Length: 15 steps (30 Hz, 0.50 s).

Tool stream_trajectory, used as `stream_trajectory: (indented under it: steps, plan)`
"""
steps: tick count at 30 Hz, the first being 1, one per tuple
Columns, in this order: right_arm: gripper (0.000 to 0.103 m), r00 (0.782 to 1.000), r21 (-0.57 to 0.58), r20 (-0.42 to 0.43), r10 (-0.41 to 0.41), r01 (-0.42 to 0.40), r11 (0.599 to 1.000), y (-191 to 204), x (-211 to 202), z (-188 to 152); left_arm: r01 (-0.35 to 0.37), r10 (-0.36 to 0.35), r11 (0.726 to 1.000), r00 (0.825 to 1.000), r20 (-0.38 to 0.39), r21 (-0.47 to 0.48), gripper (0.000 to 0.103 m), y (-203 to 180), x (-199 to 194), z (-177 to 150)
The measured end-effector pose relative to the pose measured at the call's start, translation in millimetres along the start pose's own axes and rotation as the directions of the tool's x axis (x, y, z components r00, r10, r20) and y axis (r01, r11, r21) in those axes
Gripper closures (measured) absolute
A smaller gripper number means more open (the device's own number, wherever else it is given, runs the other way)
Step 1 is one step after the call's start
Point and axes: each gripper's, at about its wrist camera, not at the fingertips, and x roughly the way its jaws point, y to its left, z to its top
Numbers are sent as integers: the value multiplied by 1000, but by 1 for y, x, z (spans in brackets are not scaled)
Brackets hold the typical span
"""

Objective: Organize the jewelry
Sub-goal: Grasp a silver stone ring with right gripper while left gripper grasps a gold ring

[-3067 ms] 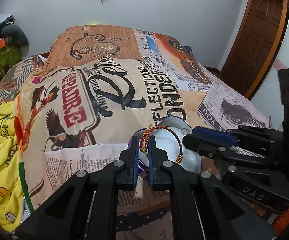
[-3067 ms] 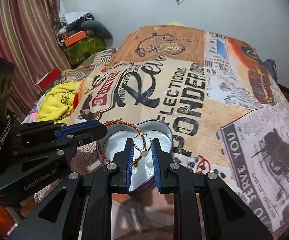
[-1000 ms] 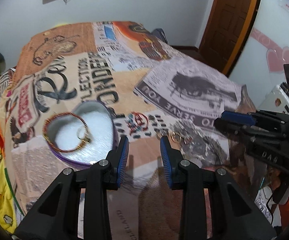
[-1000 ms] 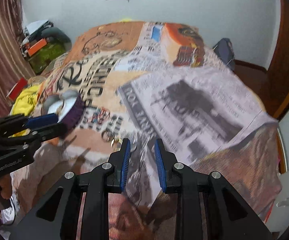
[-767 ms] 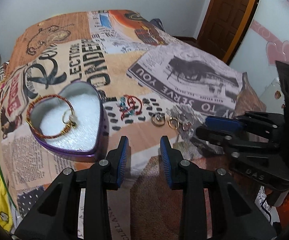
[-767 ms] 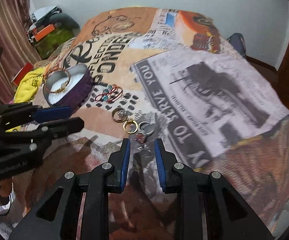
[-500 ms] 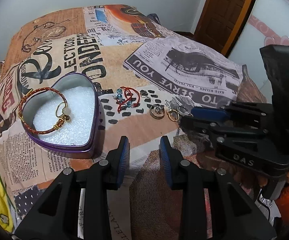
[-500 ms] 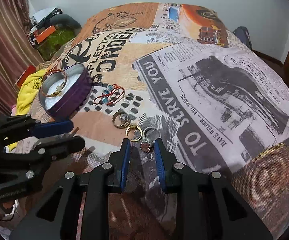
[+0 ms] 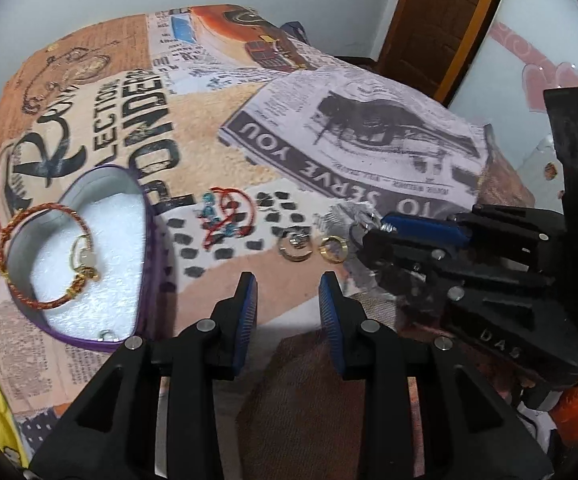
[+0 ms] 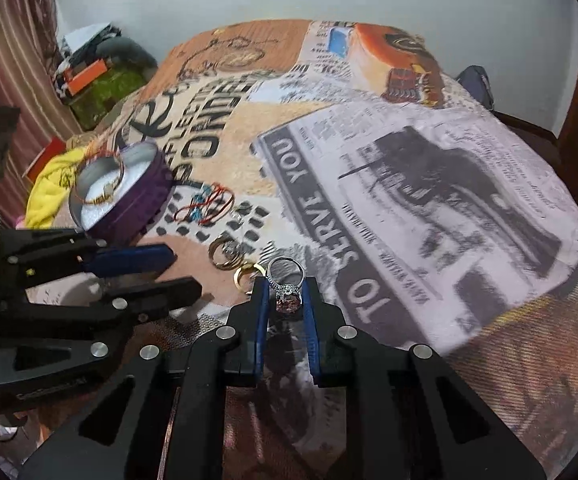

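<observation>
A purple heart-shaped tin [image 9: 151, 240] [image 10: 145, 196] lies on the printed bedspread and holds a red-gold bangle [image 9: 17, 220] and a gold ring [image 9: 83, 258]. Loose jewelry lies to its right: red and blue thread bracelets [image 9: 225, 218] [image 10: 205, 206], a gold ring with a stone [image 9: 296, 246] [image 10: 225, 256] and a plain gold ring [image 9: 332, 249] [image 10: 245, 274]. My right gripper [image 10: 285, 292] [image 9: 373, 222] has a silver ring with a pink stone [image 10: 287, 280] between its jaws. My left gripper [image 9: 287, 292] [image 10: 169, 268] is open and empty, just short of the loose rings.
The bedspread [image 10: 409, 184] covers the whole bed and drops off at the near edge. A yellow cloth [image 10: 53, 184] and clutter lie at the left. A brown door [image 9: 441, 12] stands at the far right.
Both grippers left the tin and swung right to the loose rings. The right gripper came down over the silver stone ring and narrowed its jaws around it.
</observation>
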Motion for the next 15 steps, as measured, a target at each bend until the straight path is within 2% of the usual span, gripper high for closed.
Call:
stream_trajectory:
  steps: [6,15]
  plan:
    - [88,998,48,53,-24,22,999,-15,-20,1,76,-75,997,997,-27,12,71,-15,10,2]
    - [88,996,66,83,-39,34,997,-25,-30,7,47,-45,998,998,-48,39,75,-24,31,20]
